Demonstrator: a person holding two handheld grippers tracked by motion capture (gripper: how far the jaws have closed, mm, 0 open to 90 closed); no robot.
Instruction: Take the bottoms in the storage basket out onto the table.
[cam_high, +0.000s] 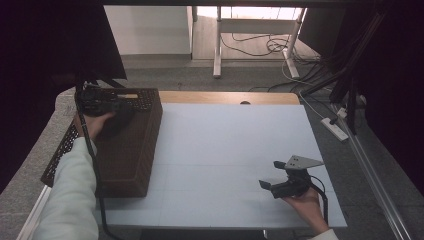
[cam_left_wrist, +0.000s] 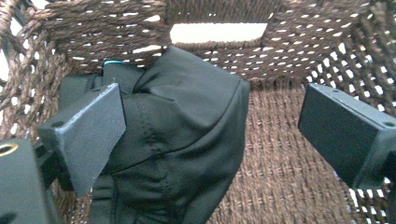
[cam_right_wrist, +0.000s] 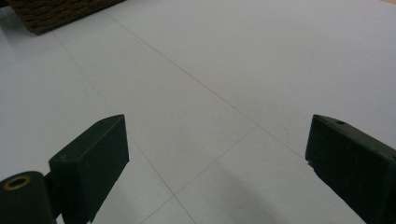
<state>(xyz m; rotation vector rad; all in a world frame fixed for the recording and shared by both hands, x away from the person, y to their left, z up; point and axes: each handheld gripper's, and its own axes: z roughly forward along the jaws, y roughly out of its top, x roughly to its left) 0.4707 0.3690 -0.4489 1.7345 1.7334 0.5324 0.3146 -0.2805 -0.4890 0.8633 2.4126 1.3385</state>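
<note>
While the right gripper (cam_high: 275, 175) rests wide open over the white table (cam_high: 230, 150), the left gripper (cam_left_wrist: 210, 116) gapes wide inside the wicker basket (cam_left_wrist: 289, 154) above a black cloth (cam_left_wrist: 187, 135).

Grey carpet floor (cam_high: 260, 80); white desk legs (cam_high: 218, 45) beyond, tangled cables (cam_high: 260, 45); bright light behind.

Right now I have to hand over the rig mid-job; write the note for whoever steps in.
Left gripper: open, down inside the wicker basket at the table's left, jaws either side of the black garment, not closed on it.
Right gripper: open, holding nothing, low over the white table near its right front.
Done: garment lies in the basket.
Left: probably close on the garment or back the left gripper out; which one cannot be told.
</note>
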